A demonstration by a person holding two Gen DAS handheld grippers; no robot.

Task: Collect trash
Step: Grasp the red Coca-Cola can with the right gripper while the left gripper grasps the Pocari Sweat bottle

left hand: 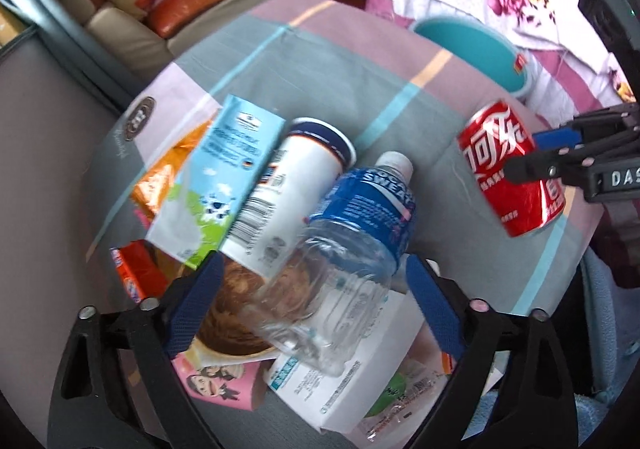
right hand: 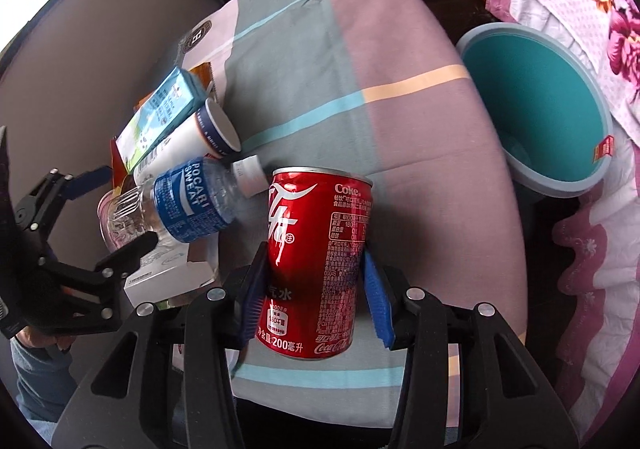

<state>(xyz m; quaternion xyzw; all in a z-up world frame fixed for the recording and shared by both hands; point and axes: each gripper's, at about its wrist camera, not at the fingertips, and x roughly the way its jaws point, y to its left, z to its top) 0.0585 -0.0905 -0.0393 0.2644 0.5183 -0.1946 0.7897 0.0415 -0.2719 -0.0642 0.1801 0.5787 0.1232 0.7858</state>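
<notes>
right hand-held gripper [right hand: 316,289]: clamped on the red Coke can [right hand: 318,261], blue pads squeezing the lower half of its body, can upright-ish over the table [right hand: 420,129]

left hand-held gripper [left hand: 312,305]: fingers spread apart around the clear Pocari Sweat bottle [left hand: 352,249]; looks like it's straddling it, not squeezing yet, can't say for sure if a pad touches

where the trash is: bottle lies on its side on top of a pile at the table's edge, with a milk carton [left hand: 216,177], a white paper cup [left hand: 288,185] and a flat white box [left hand: 344,385]

bin: teal trash bin [right hand: 548,105] sits just past the far side of the table, open top facing up

how it'll handle: can looks empty-ish and light imo, thin wall dents easy, so mid-body grip with gentle squeeze. bottle is slick crinkly plastic, would grab it on the ribbed lower part

view differences: right wrist shows the whole bin and the can label; left wrist shows the pile under the bottle, and only the bin's rim
</notes>
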